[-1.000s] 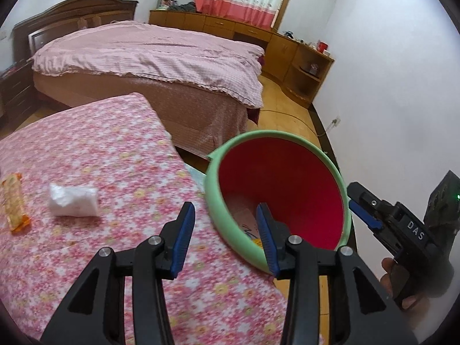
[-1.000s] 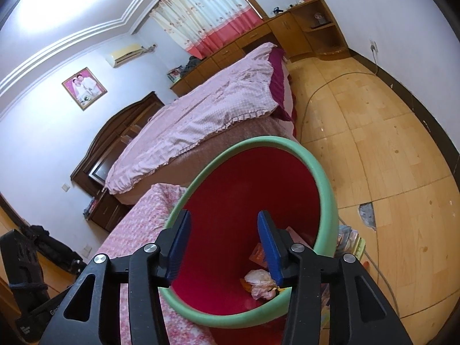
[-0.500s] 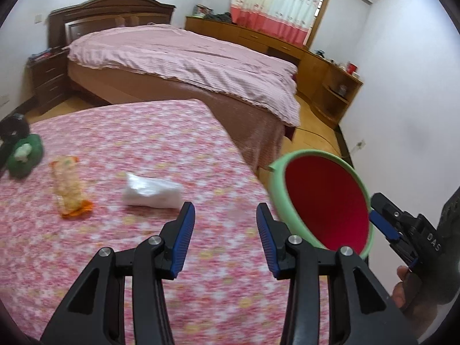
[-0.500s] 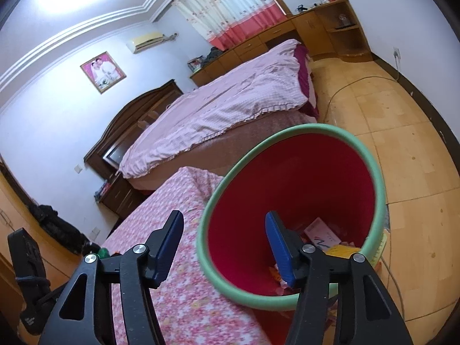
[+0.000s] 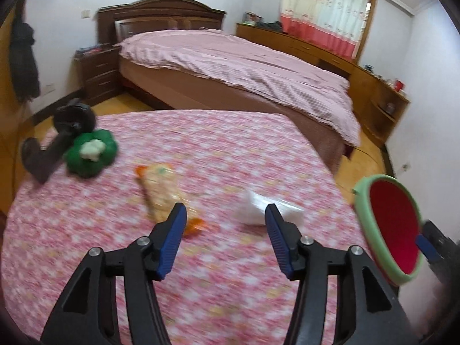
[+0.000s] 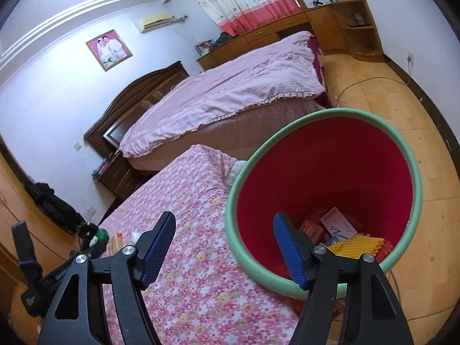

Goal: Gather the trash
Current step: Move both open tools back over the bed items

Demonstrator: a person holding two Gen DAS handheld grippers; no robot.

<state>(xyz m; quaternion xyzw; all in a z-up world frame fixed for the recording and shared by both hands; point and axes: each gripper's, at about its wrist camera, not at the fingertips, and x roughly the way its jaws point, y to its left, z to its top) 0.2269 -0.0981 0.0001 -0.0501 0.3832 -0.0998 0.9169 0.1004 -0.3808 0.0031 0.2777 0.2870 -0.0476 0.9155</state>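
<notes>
A red bin with a green rim (image 6: 325, 189) stands at the right edge of the floral table (image 6: 187, 258) and holds several bits of trash. It also shows in the left wrist view (image 5: 394, 230). On the table lie a white crumpled packet (image 5: 258, 210), an orange-ended snack wrapper (image 5: 162, 192) and a green lump with a white piece on it (image 5: 92, 152). My left gripper (image 5: 225, 218) is open and empty above the table, just short of the wrapper and packet. My right gripper (image 6: 224, 227) is open and empty, straddling the bin's near rim.
A black stand (image 5: 57, 138) lies at the table's far left beside the green lump. A large bed with a pink cover (image 5: 230, 66) fills the room behind the table. Wooden cabinets (image 5: 373, 92) line the far wall. Bare wood floor (image 6: 402, 109) lies beyond the bin.
The left gripper has swung left from the bin toward the table's trash; the green lump and stand came into view. The right gripper shifted left, now straddling the bin's rim.
</notes>
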